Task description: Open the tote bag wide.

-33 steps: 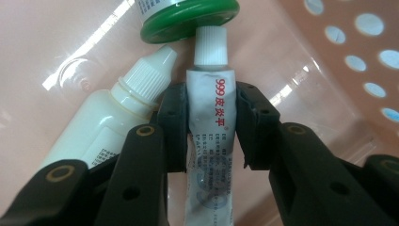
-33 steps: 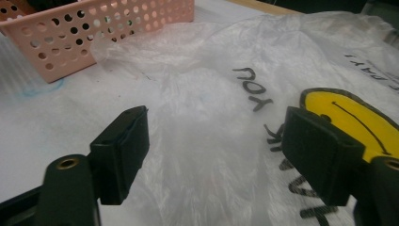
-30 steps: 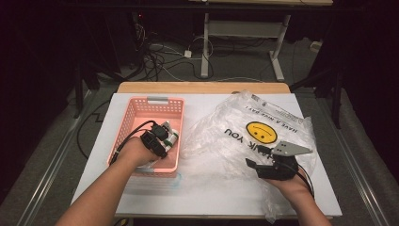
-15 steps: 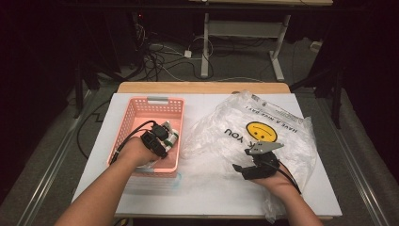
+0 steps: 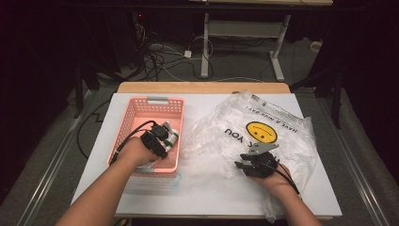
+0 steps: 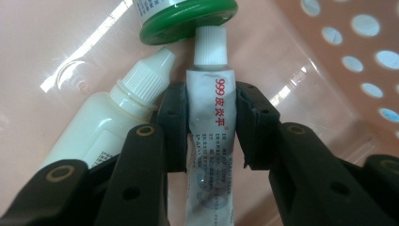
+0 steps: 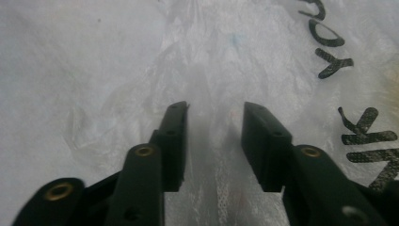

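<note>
The left gripper (image 6: pixel 209 117) had its fingers clamped on a white ointment tube (image 6: pixel 211 136) low inside the pink basket (image 5: pixel 141 113), beside a white dropper bottle (image 6: pixel 113 127). The right gripper (image 7: pixel 214 136) hovered over the clear plastic bag (image 5: pixel 277 141) on the counter, fingers apart and empty. The soft tube might slip or buckle if squeezed unevenly.

I count one pink basket (image 5: pixel 141 117), one clear plastic bag (image 5: pixel 282 141), one white tube (image 6: pixel 209 136), one white dropper bottle (image 6: pixel 108 127), one green-lidded jar (image 6: pixel 188 16), and two grippers.
</note>
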`<state>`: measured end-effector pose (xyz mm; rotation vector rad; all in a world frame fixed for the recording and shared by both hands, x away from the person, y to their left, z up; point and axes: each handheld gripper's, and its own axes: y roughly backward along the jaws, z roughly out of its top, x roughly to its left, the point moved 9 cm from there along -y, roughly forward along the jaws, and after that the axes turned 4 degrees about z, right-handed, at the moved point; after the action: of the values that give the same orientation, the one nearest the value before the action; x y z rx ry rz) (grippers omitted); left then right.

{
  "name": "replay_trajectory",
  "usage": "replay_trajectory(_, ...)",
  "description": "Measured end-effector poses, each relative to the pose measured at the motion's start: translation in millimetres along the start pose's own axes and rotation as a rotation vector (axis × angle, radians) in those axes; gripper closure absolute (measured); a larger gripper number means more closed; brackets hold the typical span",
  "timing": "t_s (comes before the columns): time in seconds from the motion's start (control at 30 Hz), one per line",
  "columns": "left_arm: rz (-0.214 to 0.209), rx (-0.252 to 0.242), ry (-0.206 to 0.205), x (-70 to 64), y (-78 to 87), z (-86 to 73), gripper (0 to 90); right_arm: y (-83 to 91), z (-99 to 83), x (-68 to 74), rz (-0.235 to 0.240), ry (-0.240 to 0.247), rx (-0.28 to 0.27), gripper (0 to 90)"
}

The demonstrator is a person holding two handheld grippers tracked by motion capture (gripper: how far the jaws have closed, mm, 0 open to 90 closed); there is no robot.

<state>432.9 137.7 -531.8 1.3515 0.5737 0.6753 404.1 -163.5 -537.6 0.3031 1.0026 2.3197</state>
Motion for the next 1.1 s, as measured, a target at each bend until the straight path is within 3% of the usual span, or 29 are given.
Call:
replay_trajectory(0.3, 0.002, 0.001, 0.000, -0.1, 0.0, 0.1, 65.3, -1.8, 0.0, 0.3, 0.019, 0.004, -0.004, 89.6)
replay_trajectory(0.47, 0.003, 0.001, -0.001, -0.2, 0.0, 0.1, 65.3, 5.4, 2.6, -0.4, 0.035, -0.010, -0.053, 90.0)
replay_trajectory(0.73, 0.003, 0.001, -0.001, -0.2, 0.2, 0.1, 65.3, 25.5, 14.3, -5.8, 0.041, -0.040, -0.185, 90.0)
replay_trajectory(1.1, 0.010, 0.003, -0.006, -0.7, 1.5, -0.2, 65.3, 70.5, 38.9, -14.6, -0.046, -0.016, -0.369, 90.0)
